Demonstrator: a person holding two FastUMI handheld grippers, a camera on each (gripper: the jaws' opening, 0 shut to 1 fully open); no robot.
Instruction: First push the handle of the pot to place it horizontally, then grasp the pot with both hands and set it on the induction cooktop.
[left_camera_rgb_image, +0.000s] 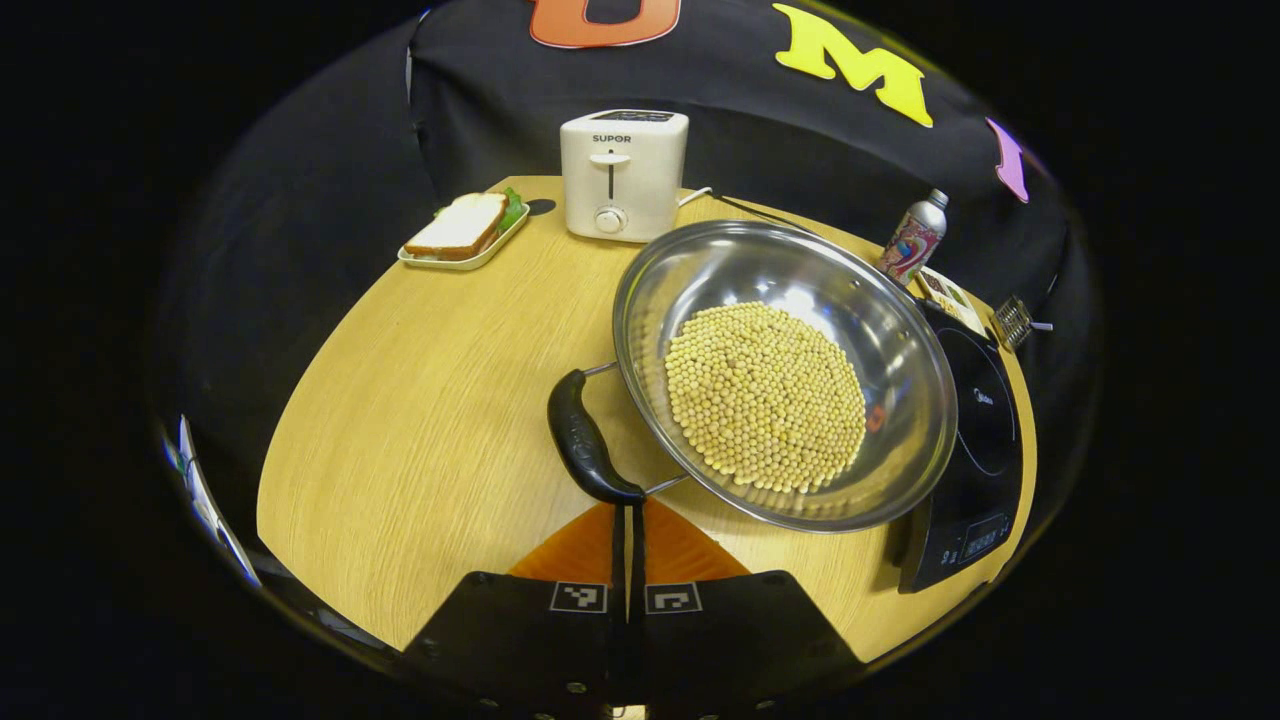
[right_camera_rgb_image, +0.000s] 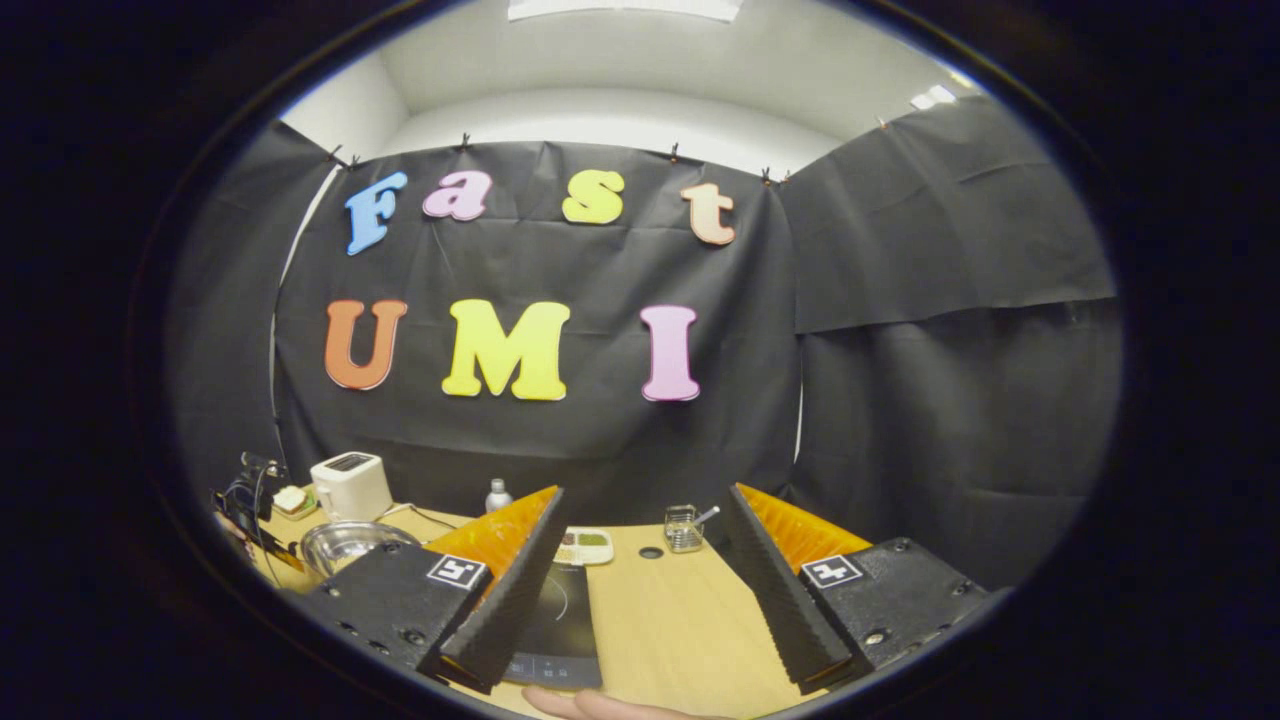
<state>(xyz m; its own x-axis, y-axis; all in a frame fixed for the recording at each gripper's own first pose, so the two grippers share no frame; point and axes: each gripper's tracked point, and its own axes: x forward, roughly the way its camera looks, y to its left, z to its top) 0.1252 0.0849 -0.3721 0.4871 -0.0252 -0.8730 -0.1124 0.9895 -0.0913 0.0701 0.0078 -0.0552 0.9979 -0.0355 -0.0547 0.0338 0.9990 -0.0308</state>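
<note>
The left gripper (left_camera_rgb_image: 629, 515), fingers pressed together, touches the near end of the pot (left_camera_rgb_image: 785, 375) handle (left_camera_rgb_image: 587, 440). The right gripper (right_camera_rgb_image: 640, 570) hangs wide open above the induction cooktop (right_camera_rgb_image: 560, 625)

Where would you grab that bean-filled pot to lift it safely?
A guess: by the black side handle, a claw coming in level from the near table edge and closing across the grip. It juts clear of the rim on two wire arms. The pot looks heavy, so support the opposite rim too.

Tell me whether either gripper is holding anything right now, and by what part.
Nothing is held. The left gripper is shut, its tips at the near end of the pot handle, gripping nothing. The right gripper is open over the table.
</note>
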